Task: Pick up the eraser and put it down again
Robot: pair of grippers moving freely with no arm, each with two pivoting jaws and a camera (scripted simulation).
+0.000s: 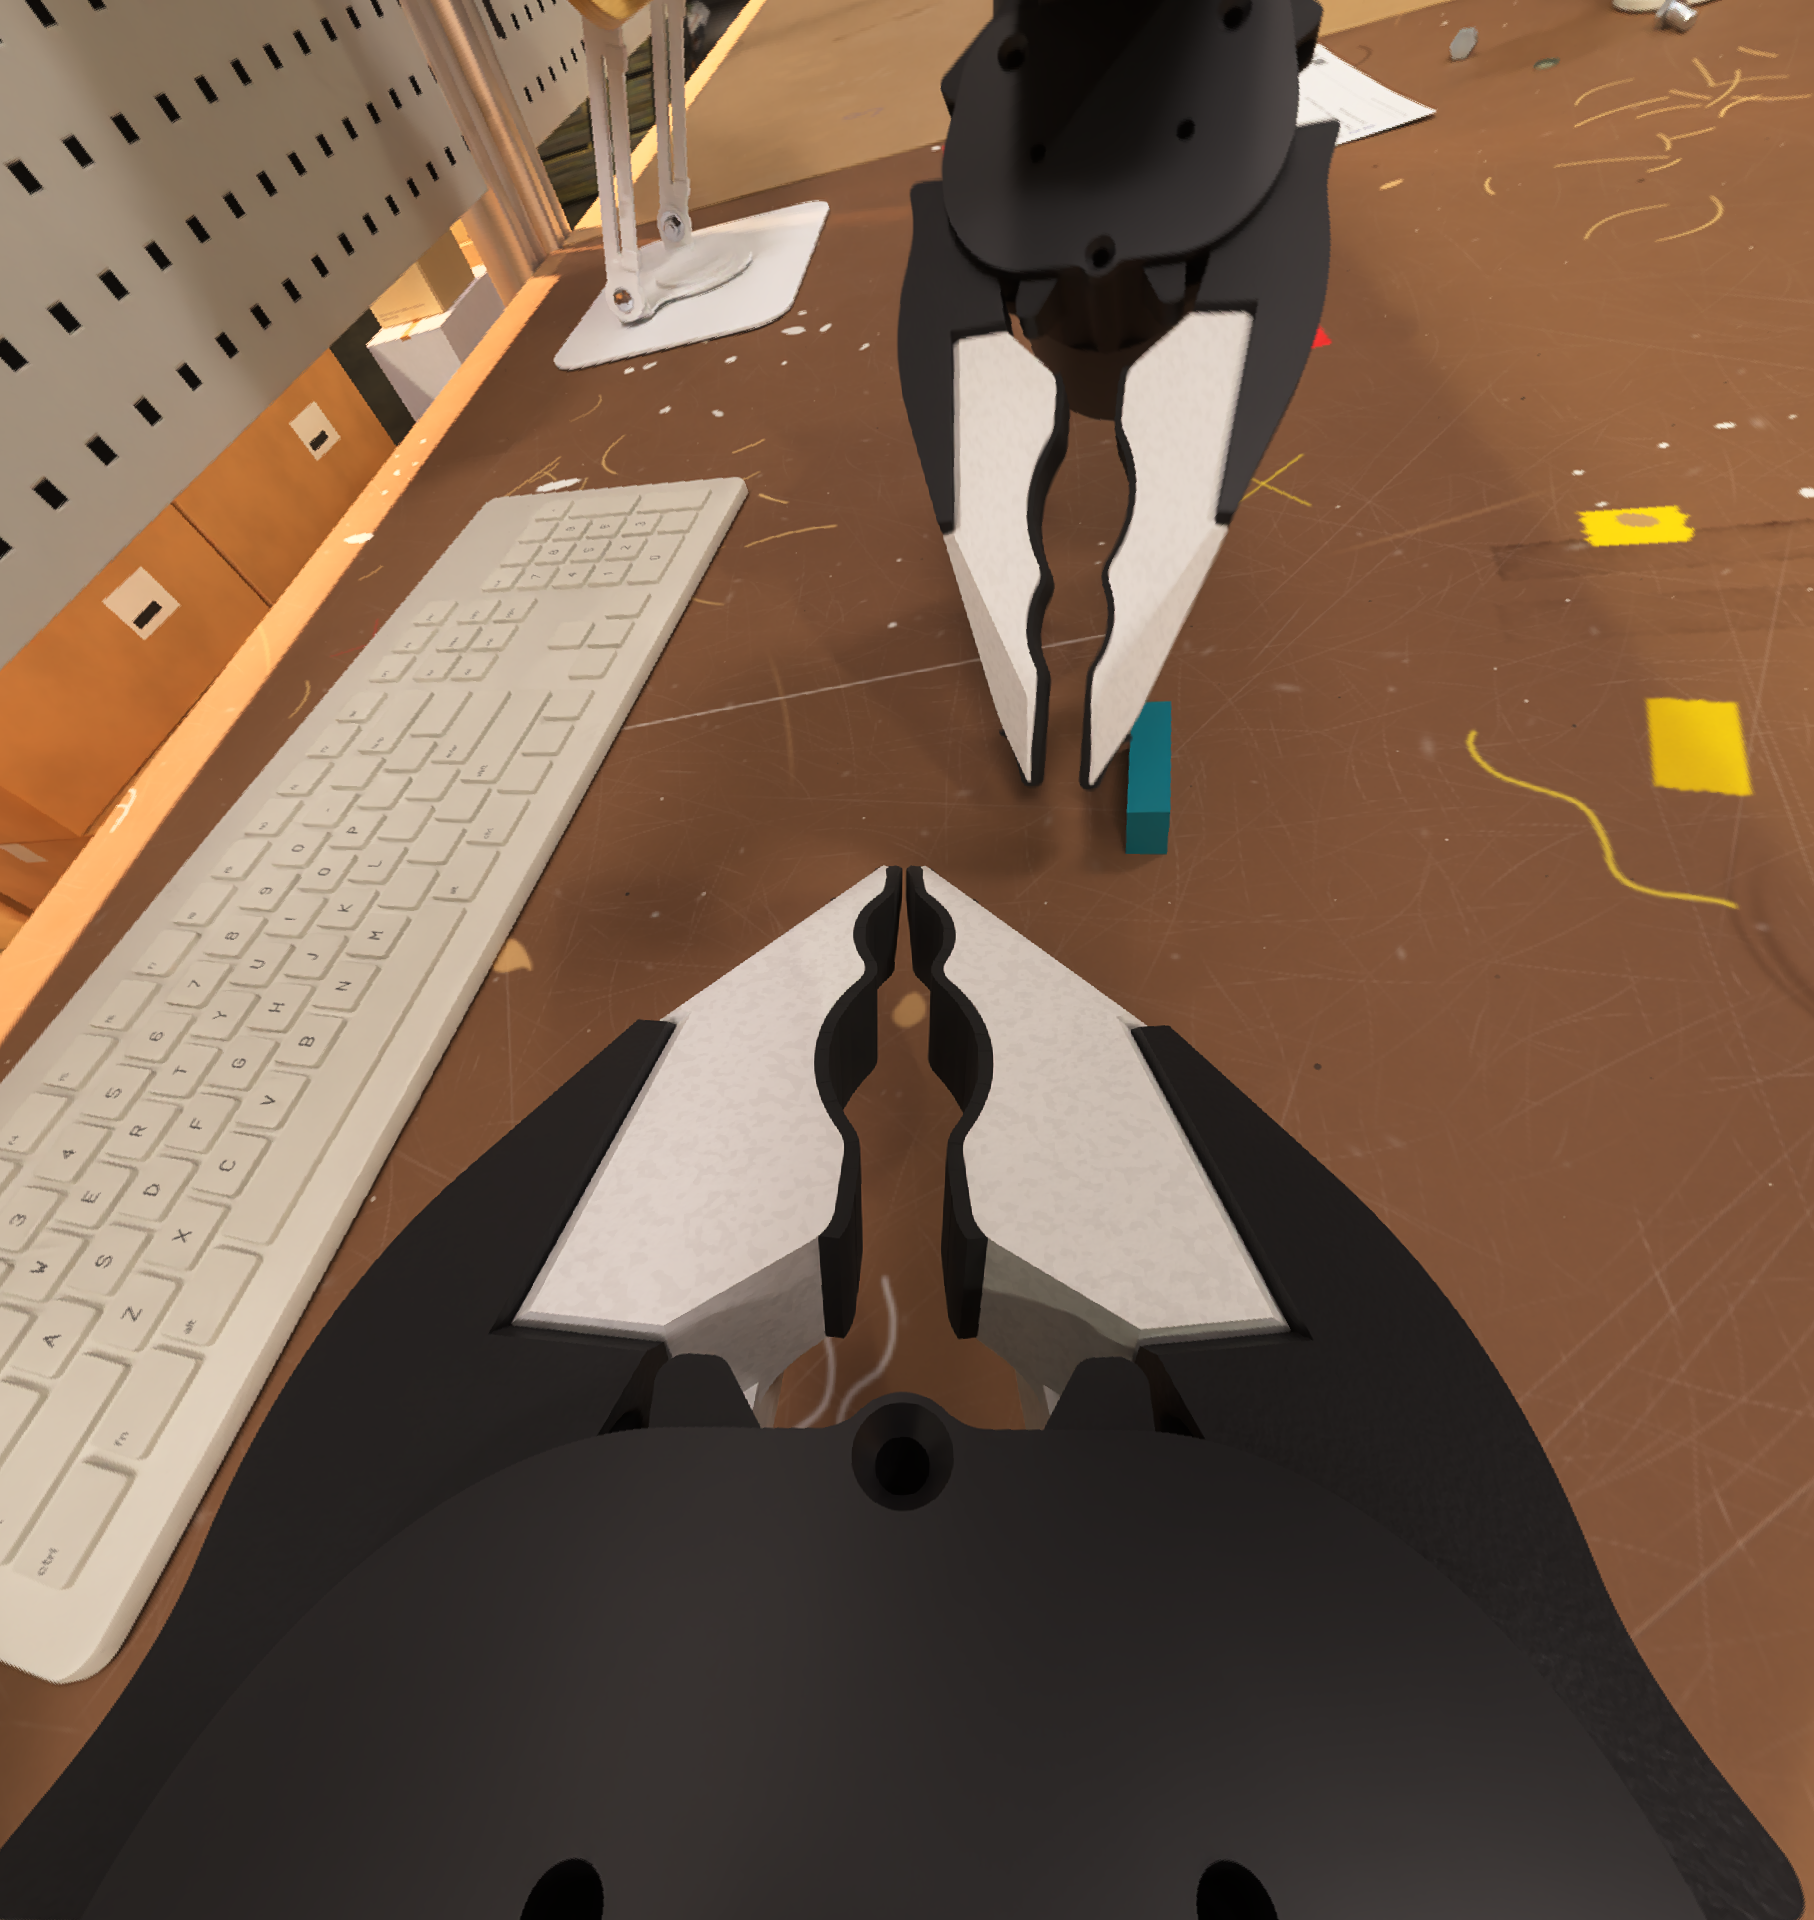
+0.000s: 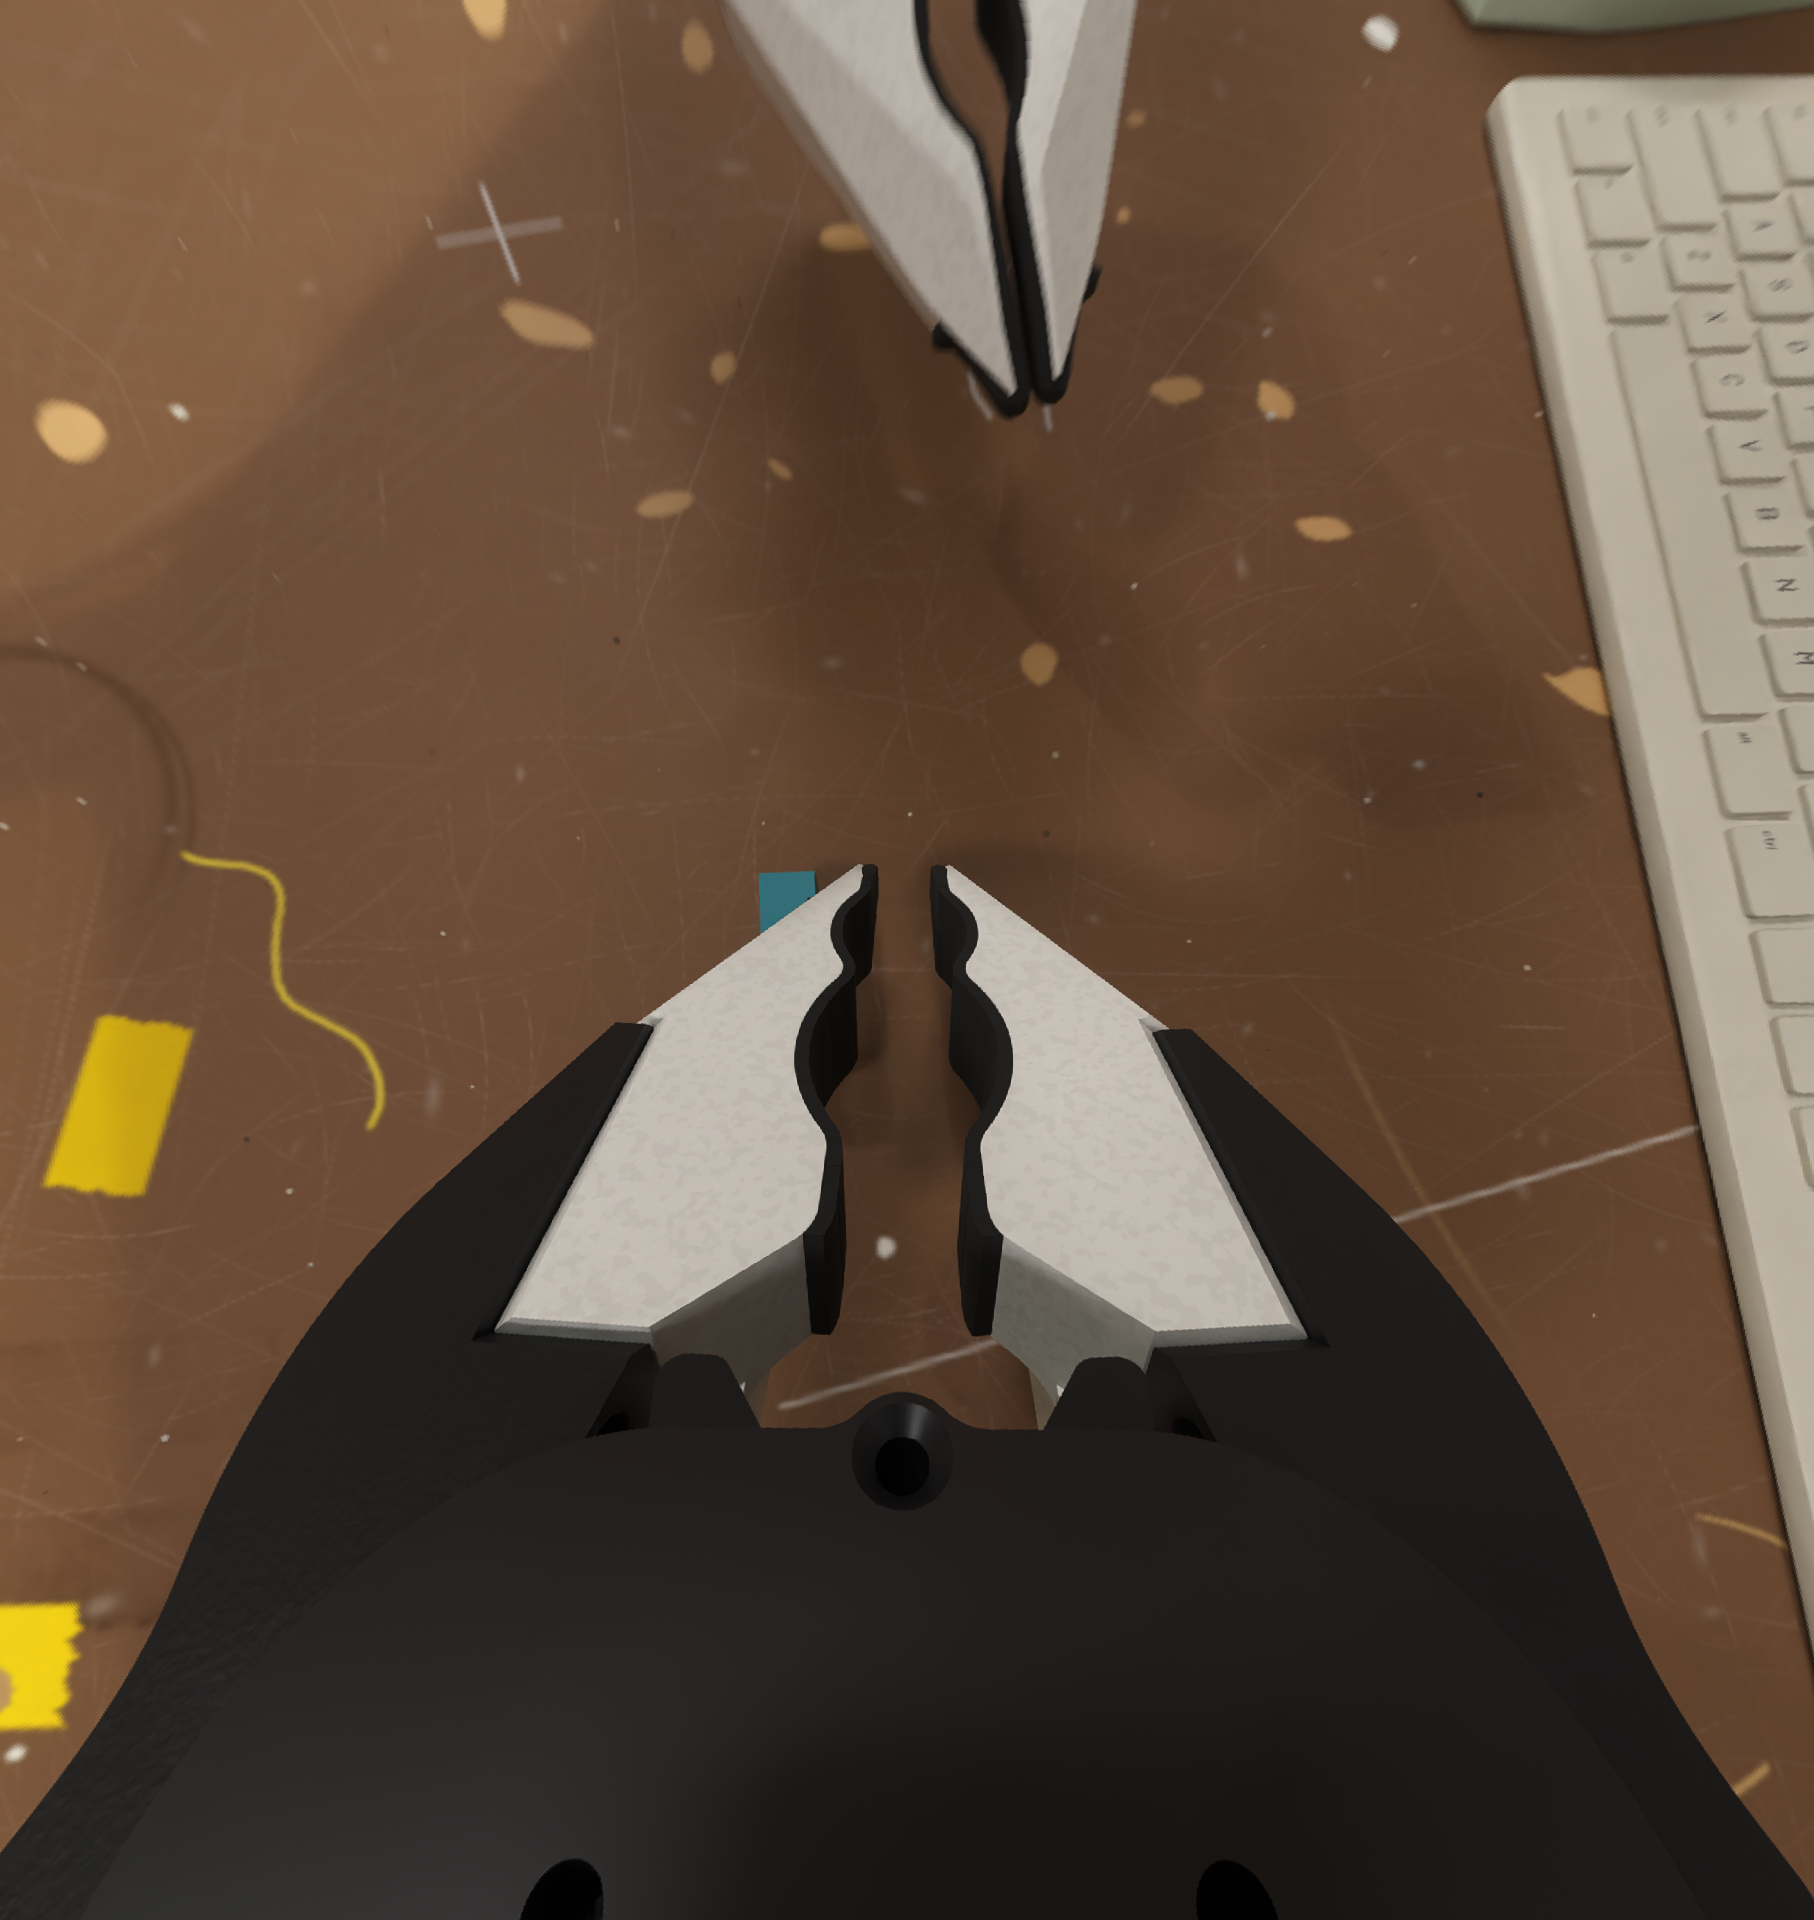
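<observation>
1. Two pairs of tongs face each other tip to tip over the brown desk (image 1: 1402, 1039), and we see one teal eraser (image 1: 1148, 779) lying flat on it between and slightly beside them.
2. In the left wrist view the eraser's long axis runs away from the camera, roughly in line with both tongs; one short end faces the left tongs (image 1: 904, 873), the far end reaches beside the right tongs (image 1: 1061, 779).
3. The eraser lies just outside one finger of the right tongs, not between them; we cannot tell whether it touches that finger. In the right wrist view only a teal corner (image 2: 784, 896) shows past the finger's outer edge.
4. The right tongs (image 2: 904, 873) stand slightly apart, with bare desk in the gap and nothing gripped.
5. The left tongs (image 2: 1028, 395) are together at the tips and hold nothing.
6. A white keyboard (image 1: 311, 987) lies along one side, well apart from the eraser.
7. A white lamp base (image 1: 705, 281) stands beyond the keyboard, and a pegboard (image 1: 155, 208) rises behind it.
8. Yellow tape pieces (image 1: 1699, 746) and a yellow string (image 1: 1599, 831) lie on the other side, clear of the eraser.
</observation>
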